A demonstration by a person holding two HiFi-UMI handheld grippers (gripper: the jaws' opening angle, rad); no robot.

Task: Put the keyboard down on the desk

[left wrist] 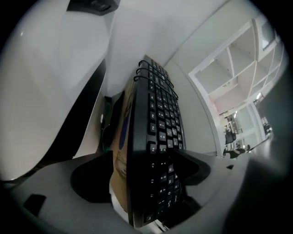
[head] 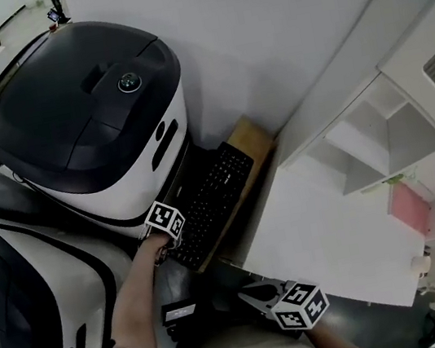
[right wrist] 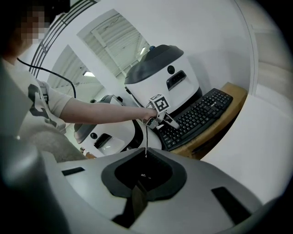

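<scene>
A black keyboard (head: pixel 213 198) lies slanted on a brown cardboard box (head: pixel 248 135), wedged between a big white-and-black machine (head: pixel 83 109) and the white desk (head: pixel 327 233). My left gripper (head: pixel 178 244) is at the keyboard's near end. In the left gripper view the jaws are closed on the keyboard (left wrist: pixel 160 114), one on the key side and one on the underside next to the cardboard (left wrist: pixel 120 132). My right gripper (head: pixel 253 295) hovers low beside the desk's near corner, shut and empty. From the right gripper view I see the left gripper (right wrist: pixel 167 119) on the keyboard (right wrist: pixel 201 114).
A second white-and-black machine (head: pixel 33 307) stands at the near left. White open shelves (head: pixel 385 141) rise beyond the desk at the right. The white wall (head: pixel 275 27) closes the gap behind the box. The desk top (right wrist: pixel 270 137) is a bare white surface.
</scene>
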